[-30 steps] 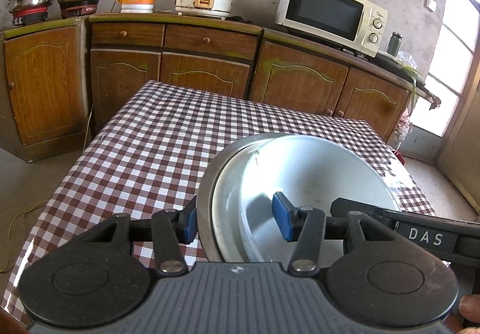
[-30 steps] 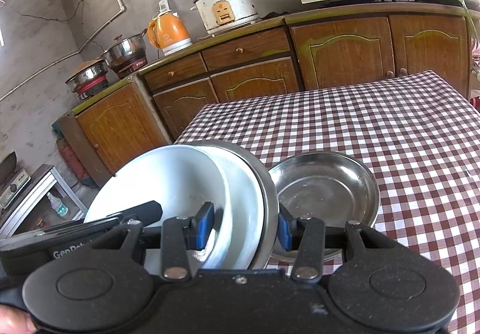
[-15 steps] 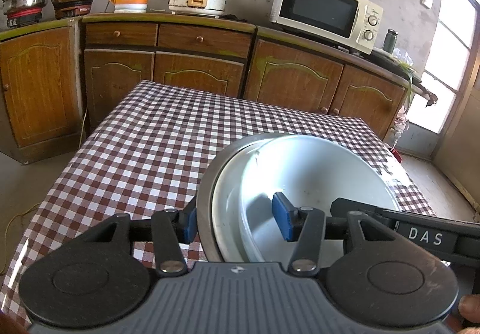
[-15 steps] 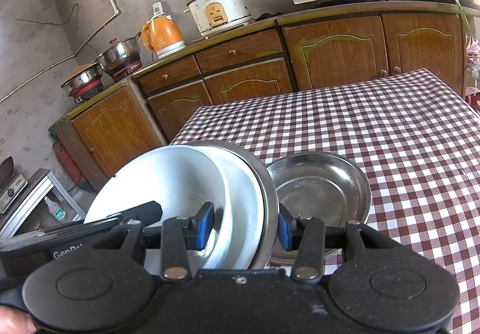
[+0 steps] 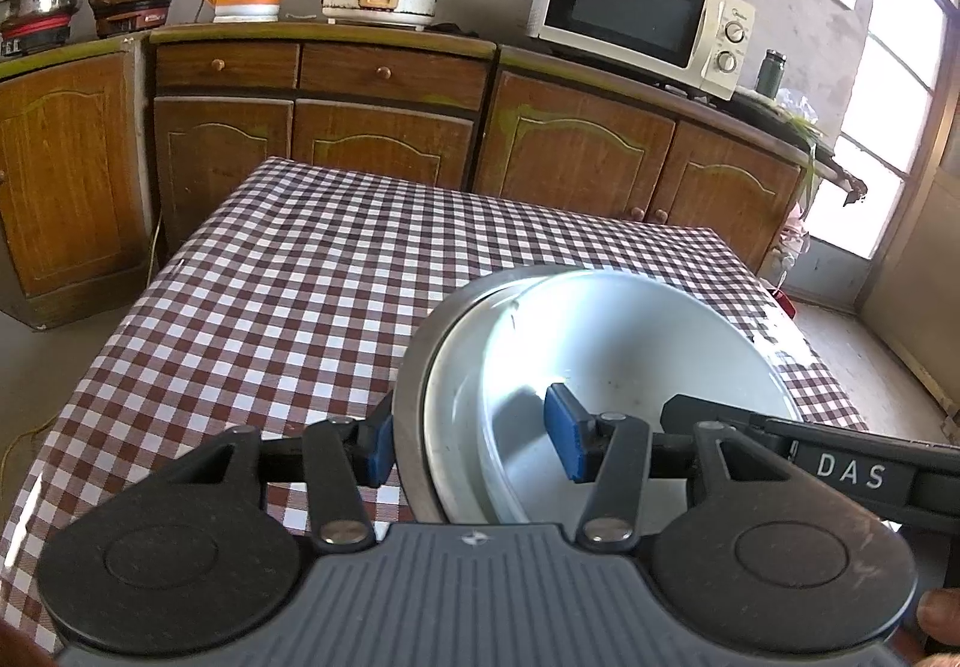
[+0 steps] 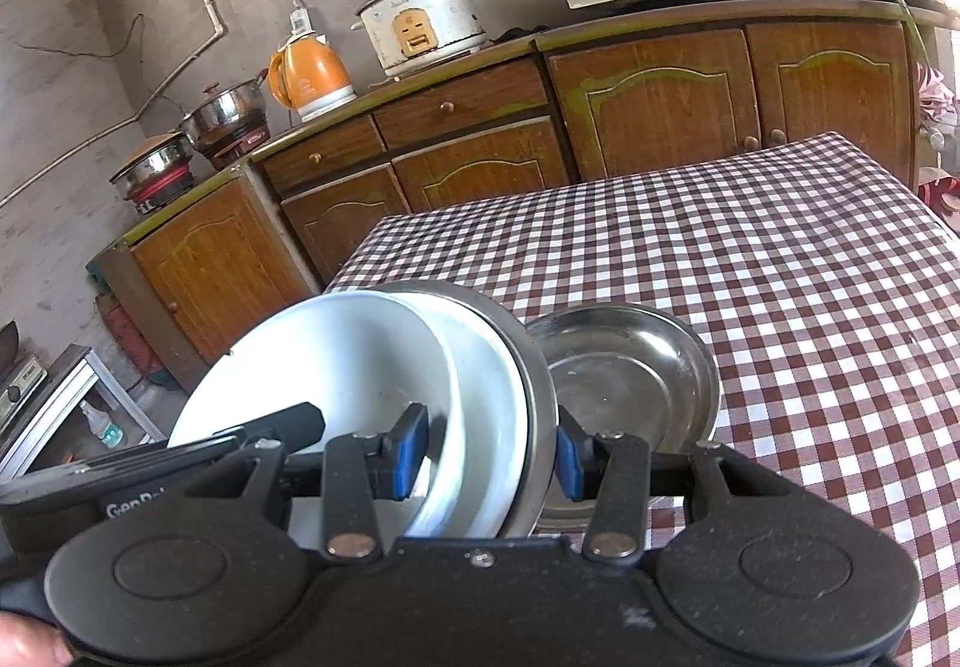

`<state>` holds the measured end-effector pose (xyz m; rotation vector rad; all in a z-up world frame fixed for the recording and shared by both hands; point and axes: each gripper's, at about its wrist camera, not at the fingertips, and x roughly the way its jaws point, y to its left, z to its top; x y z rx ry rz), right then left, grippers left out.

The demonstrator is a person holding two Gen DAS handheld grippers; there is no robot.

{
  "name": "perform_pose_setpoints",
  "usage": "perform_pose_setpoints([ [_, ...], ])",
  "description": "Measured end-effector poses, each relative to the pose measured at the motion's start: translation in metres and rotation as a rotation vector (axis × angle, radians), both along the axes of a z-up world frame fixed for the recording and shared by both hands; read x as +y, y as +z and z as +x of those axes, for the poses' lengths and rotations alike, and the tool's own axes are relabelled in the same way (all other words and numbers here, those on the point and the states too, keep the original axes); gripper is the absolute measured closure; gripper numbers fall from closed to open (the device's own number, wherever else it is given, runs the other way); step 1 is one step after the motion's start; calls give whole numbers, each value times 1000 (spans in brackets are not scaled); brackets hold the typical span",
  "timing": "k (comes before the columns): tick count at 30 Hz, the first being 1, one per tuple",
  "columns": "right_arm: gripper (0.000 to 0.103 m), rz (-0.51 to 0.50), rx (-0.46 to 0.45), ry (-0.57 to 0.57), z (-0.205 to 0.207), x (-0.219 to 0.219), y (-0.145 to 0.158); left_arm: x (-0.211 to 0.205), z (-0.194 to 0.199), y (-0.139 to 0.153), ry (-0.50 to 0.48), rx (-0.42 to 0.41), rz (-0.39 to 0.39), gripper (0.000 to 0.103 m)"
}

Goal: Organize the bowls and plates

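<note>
Bright window daylight; fisheye-warped edges

plate: shiny bare steel
bowls: glossy white, smooth
tablecloth: slick checked cloth
cabinets: varnished wood

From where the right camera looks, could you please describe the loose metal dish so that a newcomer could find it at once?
Start at the checked table and look toward its near edge. There, just right of the tilted stack of dishes clamped in the right claw, the steel dish lies flat on the cloth. It alone is ungripped, shiny, and has nothing in it.
</note>
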<state>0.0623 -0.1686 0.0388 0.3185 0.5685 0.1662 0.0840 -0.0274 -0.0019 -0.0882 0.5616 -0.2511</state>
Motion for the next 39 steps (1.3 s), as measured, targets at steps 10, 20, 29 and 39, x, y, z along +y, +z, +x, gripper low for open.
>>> perform_pose_setpoints([
  [10, 50, 5, 8, -18, 1, -9, -4, -7, 5, -2, -15, 9, 4, 52],
  [20, 50, 11, 20, -33, 6, -17, -8, -13, 13, -7, -26, 21, 6, 52],
  [29, 50, 12, 33, -42, 12, -22, -13, -18, 21, -11, -34, 34, 8, 52],
  [39, 50, 10, 43, -47, 19, -24, -17, -22, 29, -14, -39, 46, 9, 52],
])
